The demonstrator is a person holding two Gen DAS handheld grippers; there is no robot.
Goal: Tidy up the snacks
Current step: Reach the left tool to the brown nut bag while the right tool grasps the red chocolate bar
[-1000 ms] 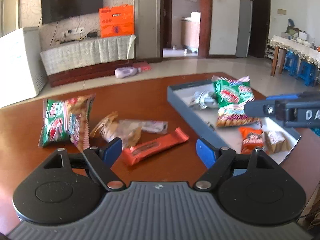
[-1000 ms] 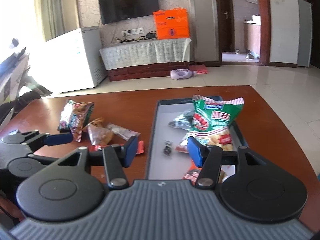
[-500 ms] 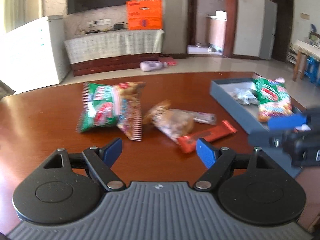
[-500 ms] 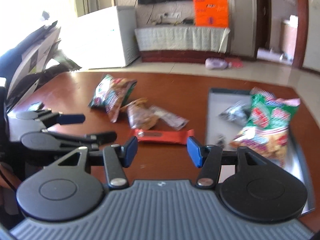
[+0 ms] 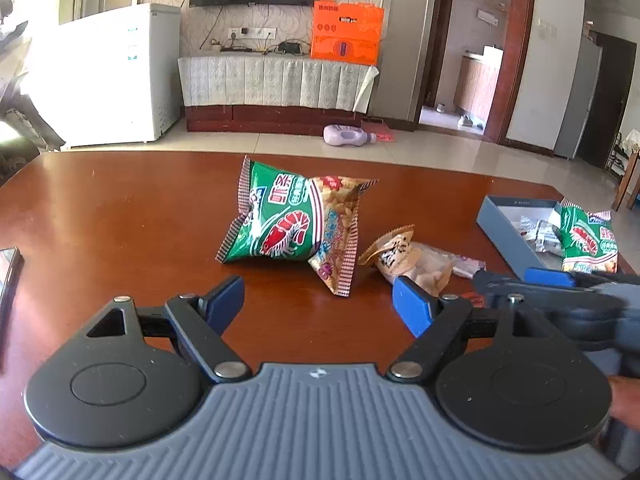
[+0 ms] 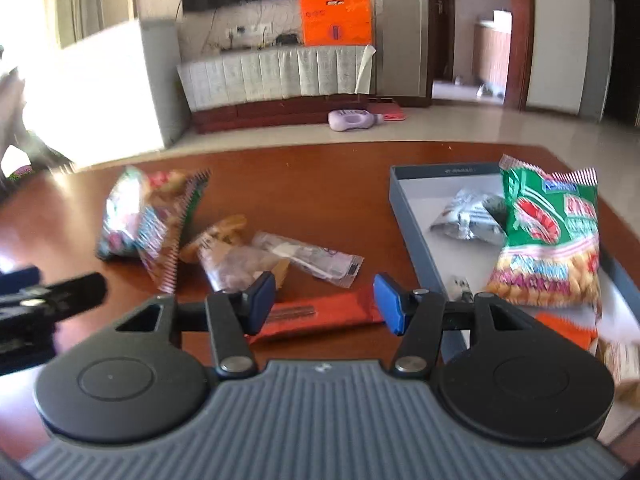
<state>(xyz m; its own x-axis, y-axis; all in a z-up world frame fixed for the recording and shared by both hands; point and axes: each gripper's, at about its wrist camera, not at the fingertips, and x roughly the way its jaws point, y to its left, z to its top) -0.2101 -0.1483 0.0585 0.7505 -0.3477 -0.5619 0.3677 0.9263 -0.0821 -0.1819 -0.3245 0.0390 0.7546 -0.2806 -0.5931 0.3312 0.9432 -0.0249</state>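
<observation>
On the brown table (image 5: 120, 208), a green shrimp-chip bag (image 5: 288, 220) lies loose ahead of the spread, empty left gripper (image 5: 318, 304); bare wood stretches leftward. Only the right wrist view shows the red bar (image 6: 320, 316) beneath the spread right gripper (image 6: 324, 302), beside the grey tray (image 6: 416, 236).

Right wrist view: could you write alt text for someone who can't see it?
An open hand-held gripper hovers just above a red snack bar on a brown table, with nothing gripped. Left lie a green shrimp-chip bag and two small wrapped snacks; right, a grey box holds another green bag.
</observation>
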